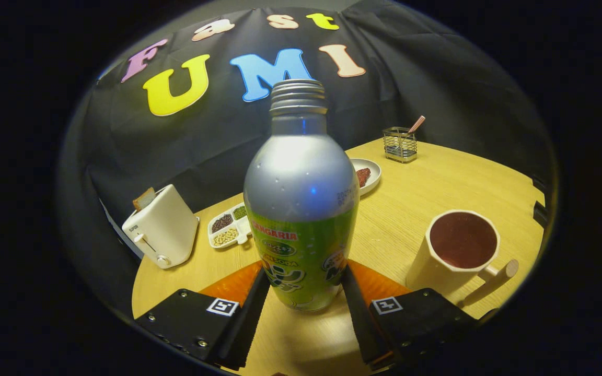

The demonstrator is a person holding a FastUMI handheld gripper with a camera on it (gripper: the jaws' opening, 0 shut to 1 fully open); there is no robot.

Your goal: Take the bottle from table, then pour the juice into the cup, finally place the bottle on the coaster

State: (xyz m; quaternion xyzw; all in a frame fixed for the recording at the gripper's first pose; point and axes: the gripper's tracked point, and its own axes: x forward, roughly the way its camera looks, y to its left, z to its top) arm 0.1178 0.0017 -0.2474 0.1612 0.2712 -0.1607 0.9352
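A silver bottle (301, 183) with a green label and an open threaded neck stands upright between my fingers. My gripper (305, 277) is shut on the bottle, one finger (253, 308) pressing on each side of its lower part. An orange coaster (230, 286) shows on both sides of the bottle's base. I cannot tell whether the bottle rests on it or hangs just above it. To the right of the fingers stands a cream cup (460, 248) with a handle, dark liquid inside it.
On the round wooden table (416, 193), a white toaster (162, 227) with a slice of bread stands to the left. Beside it lies a divided dish of beans (228, 225). Beyond the bottle are a small plate (368, 175) and a wire holder (400, 144).
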